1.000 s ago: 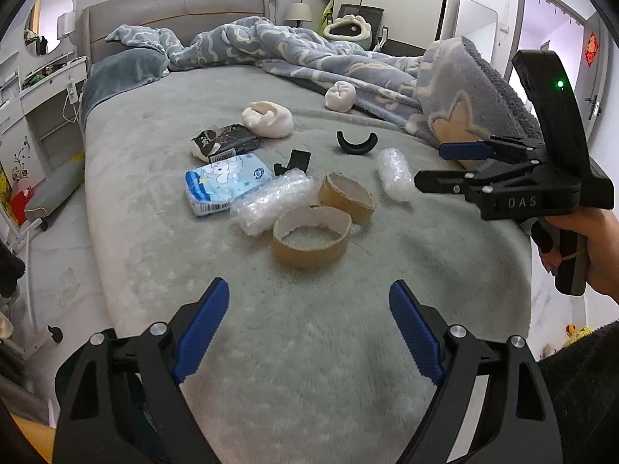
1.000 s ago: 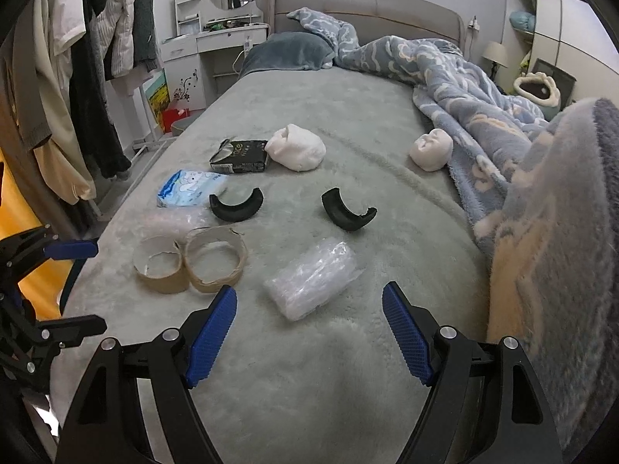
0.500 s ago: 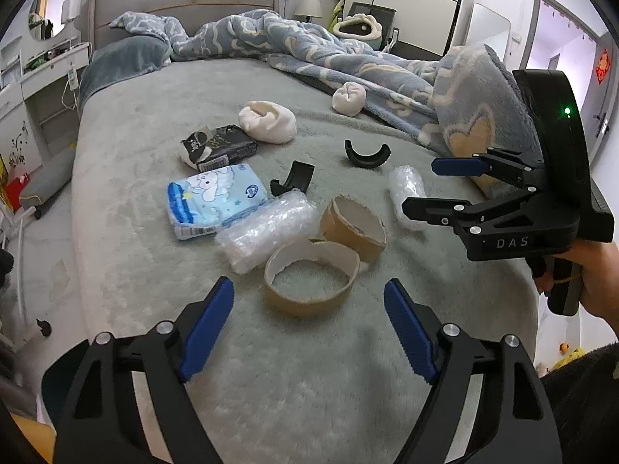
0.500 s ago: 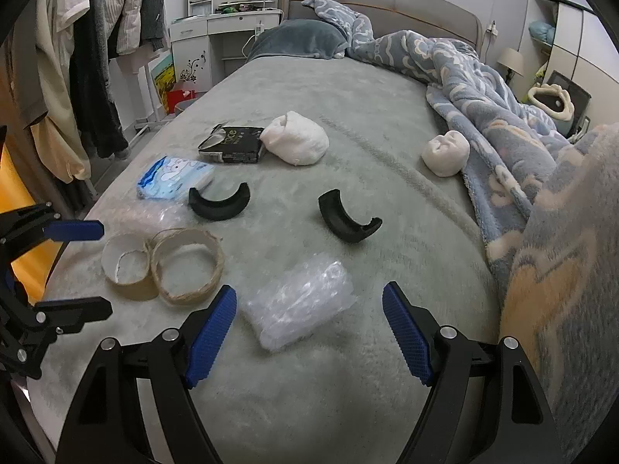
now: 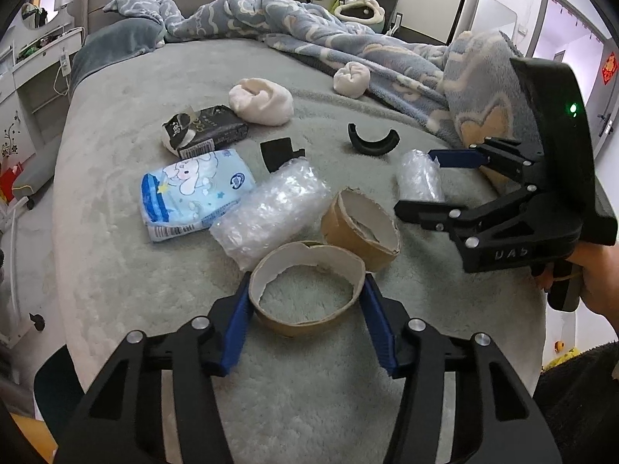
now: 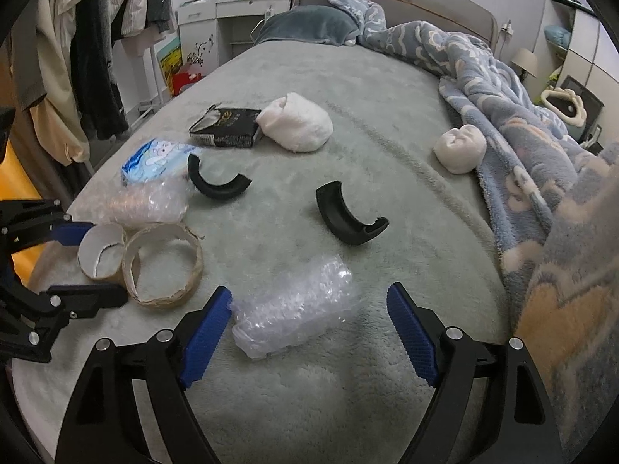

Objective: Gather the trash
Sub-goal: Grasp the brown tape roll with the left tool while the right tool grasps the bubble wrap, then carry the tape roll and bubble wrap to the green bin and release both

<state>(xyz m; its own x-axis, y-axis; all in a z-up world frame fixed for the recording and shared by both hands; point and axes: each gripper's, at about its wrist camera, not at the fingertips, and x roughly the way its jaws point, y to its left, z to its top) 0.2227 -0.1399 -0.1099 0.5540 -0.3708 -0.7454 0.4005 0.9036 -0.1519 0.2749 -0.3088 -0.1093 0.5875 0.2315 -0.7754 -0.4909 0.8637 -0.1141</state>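
The wide brown cardboard tape ring (image 5: 307,290) is clasped between the blue pads of the left gripper (image 5: 305,294), whose jaws have just been closing. The right gripper (image 6: 309,309) is held wide open around the crumpled clear bubble-wrap bundle (image 6: 296,307), untouched.

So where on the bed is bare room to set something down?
Free: the bedspread between the white bundle and the blue blanket, toward the pillow. Crowded: around the cardboard rings and bubble wrap.

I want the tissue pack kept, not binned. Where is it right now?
In the left wrist view the blue tissue pack lies left of centre on the bed, between the black box and the bubble wrap.
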